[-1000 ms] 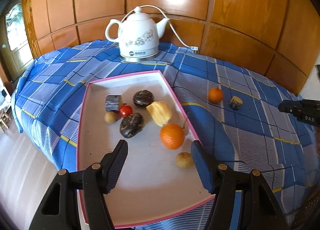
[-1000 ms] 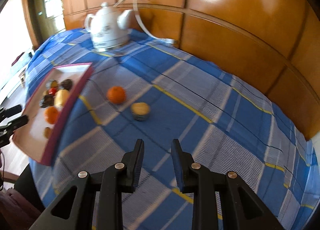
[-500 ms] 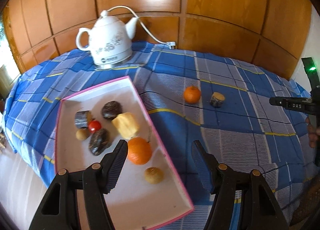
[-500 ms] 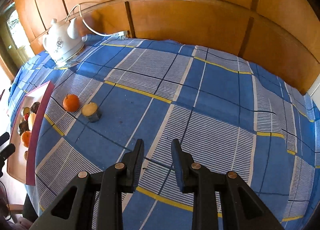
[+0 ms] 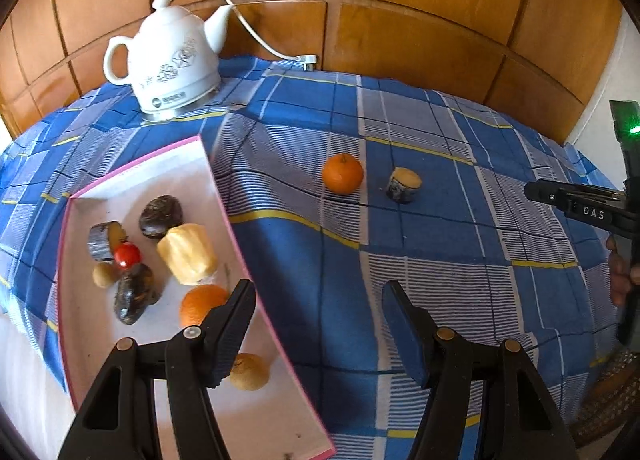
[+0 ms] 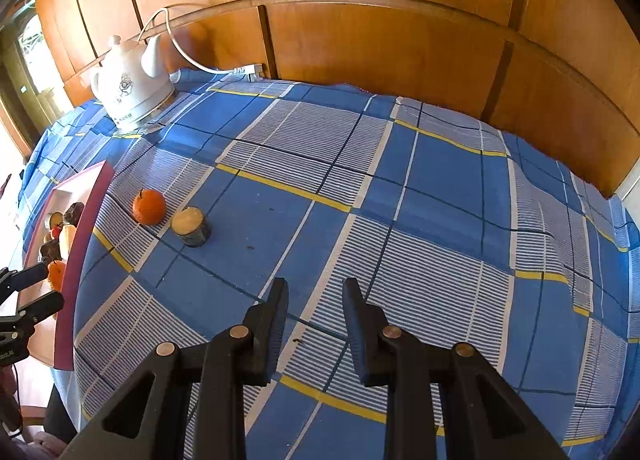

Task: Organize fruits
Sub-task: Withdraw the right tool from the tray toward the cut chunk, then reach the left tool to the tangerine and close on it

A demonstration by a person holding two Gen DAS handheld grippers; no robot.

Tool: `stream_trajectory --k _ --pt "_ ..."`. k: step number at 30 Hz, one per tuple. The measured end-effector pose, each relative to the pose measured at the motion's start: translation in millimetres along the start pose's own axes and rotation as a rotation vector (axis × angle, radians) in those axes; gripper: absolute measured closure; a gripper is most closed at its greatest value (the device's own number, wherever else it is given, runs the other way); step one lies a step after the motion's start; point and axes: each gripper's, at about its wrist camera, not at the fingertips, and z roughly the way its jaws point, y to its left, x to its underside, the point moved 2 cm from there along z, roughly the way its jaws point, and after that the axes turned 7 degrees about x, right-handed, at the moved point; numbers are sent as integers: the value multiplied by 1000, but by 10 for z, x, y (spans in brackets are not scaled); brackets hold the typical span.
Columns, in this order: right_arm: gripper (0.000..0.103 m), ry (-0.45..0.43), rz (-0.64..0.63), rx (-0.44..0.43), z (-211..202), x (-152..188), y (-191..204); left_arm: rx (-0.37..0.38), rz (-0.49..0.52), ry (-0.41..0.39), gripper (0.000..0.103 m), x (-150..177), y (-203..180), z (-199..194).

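A white tray with a pink rim (image 5: 224,195) lies on the blue checked cloth and holds several fruits, among them an orange (image 5: 200,306) and a yellow piece (image 5: 187,254). A loose orange (image 5: 343,173) and a cut dark-skinned piece (image 5: 404,184) lie on the cloth to the tray's right; both also show in the right wrist view, the orange (image 6: 149,206) and the cut piece (image 6: 191,226). My left gripper (image 5: 318,292) is open and empty over the tray's right edge. My right gripper (image 6: 315,292) is open and empty over bare cloth, right of the loose fruits.
A white kettle (image 5: 170,59) with a cord stands at the back left against the wood-panelled wall. The tray (image 6: 92,195) sits near the table's left edge. The right gripper's body (image 5: 580,207) shows at the right of the left wrist view.
My left gripper has swung right, from over the tray's middle to over its right edge. My right gripper has turned right and its fingers have opened a little wider.
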Motion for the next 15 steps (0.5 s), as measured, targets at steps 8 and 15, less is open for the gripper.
stream_trajectory --k 8,15 --pt "75 -2 -5 -8 -24 9 30 36 -12 25 44 -222 -29 198" --pt "75 -8 -8 -11 -40 -2 41 49 -25 42 49 -488 -29 433"
